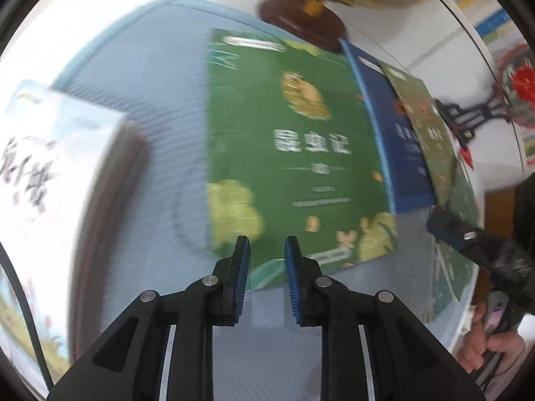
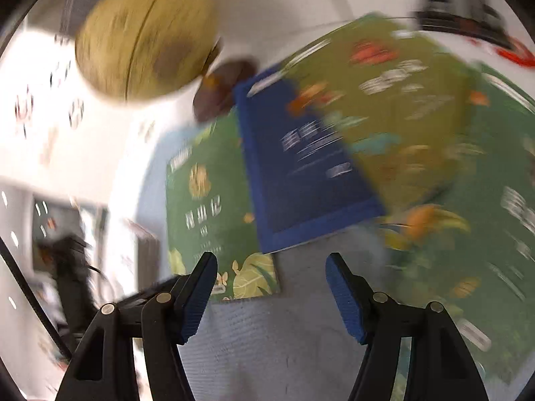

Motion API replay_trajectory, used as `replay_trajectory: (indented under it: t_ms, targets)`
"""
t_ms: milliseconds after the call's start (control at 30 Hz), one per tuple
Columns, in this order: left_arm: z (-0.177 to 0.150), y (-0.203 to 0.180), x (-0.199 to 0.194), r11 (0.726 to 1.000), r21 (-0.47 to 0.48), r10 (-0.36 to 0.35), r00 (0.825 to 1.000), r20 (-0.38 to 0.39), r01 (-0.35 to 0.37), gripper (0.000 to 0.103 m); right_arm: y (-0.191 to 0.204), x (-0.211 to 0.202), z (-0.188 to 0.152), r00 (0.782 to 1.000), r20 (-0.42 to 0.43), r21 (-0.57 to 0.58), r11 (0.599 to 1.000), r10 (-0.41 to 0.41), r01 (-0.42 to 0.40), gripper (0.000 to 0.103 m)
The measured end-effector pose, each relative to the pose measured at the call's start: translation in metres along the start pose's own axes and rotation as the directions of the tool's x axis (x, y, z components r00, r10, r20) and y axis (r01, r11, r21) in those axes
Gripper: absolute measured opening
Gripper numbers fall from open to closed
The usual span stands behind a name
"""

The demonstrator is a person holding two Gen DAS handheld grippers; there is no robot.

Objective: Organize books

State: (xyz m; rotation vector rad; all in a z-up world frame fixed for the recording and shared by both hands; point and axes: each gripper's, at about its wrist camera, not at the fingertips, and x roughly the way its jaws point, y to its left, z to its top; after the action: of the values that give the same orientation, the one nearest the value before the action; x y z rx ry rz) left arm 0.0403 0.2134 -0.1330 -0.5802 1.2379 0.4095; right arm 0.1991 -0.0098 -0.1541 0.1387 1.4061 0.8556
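- Your left gripper [image 1: 266, 250] points steeply down at a pale blue mat [image 1: 147, 107] on a white table [image 1: 77, 3]. Its tongs look nearly together, with only a narrow gap and nothing between them.
- Just past those fingertips, at twelve o'clock, lies the green book [image 1: 284, 140], flat and face up on the mat, its near edge almost under the tips.
- At two o'clock a blue book [image 1: 394, 140] overlaps the green one's far right corner, and an olive book [image 1: 424, 127] lies partly across the blue one. They form a loose fan, not a stack.
- At nine o'clock a white book [image 1: 43, 153] stands much closer to the lens; its page edges show.
- Your right gripper [image 2: 271, 274] has its tongs well apart and empty. The blue book's corner sits at twelve o'clock above it, and another green book [image 2: 495, 220] lies at three o'clock.
- A globe [image 2: 143, 36] on a brown base [image 1: 301, 16] stands at the mat's far edge.
- I judge these to be thin paperbacks: light, somewhat bendy, with smooth covers that may slip. Take hold at a free edge or corner, ideally near the spine, where the book is stiffest.
- No box, shelf or bin shows in either view, so I cannot tell where the books belong.
- Both views are motion-blurred.
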Motion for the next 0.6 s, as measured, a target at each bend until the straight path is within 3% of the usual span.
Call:
replay_trajectory:
  t_ms: [100, 167, 233, 300, 367, 433, 500, 600]
  targets:
    - [0.002, 0.006, -0.003, 1.0, -0.009, 0.03, 0.999, 0.029, -0.03, 0.02, 0.012, 0.027, -0.001, 0.998, -0.054, -0.032, 0.999, -0.019, 0.017, 0.067]
    - [0.003, 0.003, -0.004, 0.993, 0.008, 0.114, 0.992, 0.045, -0.115, 0.029, 0.023, 0.03, -0.003, 0.998, -0.038, -0.078, 0.995, -0.057, 0.053, 0.073]
    - [0.002, 0.005, -0.004, 0.985, 0.006, 0.171, 0.984, 0.054, -0.171, 0.03, 0.028, 0.031, -0.007, 0.995, -0.036, -0.102, 0.991, -0.094, 0.09, 0.074]
    - [0.001, 0.009, 0.005, 0.996, 0.007, 0.094, 0.996, 0.008, -0.094, 0.033, 0.028, 0.029, -0.011, 0.993, -0.032, -0.111, 0.988, -0.111, 0.106, 0.074]
    - [0.0, 0.009, 0.006, 0.999, 0.026, 0.042, 0.999, 0.016, -0.043, 0.038, 0.028, 0.029, -0.013, 0.994, -0.023, -0.113, 0.988, -0.111, 0.108, 0.075]
    - [-0.002, 0.005, 0.006, 0.998, 0.063, -0.004, 1.0, -0.005, 0.004, 0.038, 0.033, 0.033, -0.013, 0.992, -0.042, -0.137, 0.984, -0.117, 0.11, 0.08]
    - [-0.008, 0.003, 0.009, 0.991, 0.065, -0.111, 0.991, -0.069, 0.116, 0.039, 0.042, 0.037, -0.015, 0.985, -0.06, -0.19, 0.971, -0.162, 0.148, 0.084]
    - [-0.023, -0.003, 0.009, 0.983, 0.161, -0.079, 0.993, -0.088, 0.092, 0.038, 0.046, 0.039, -0.024, 0.981, -0.083, -0.222, 0.963, -0.175, 0.153, 0.087]
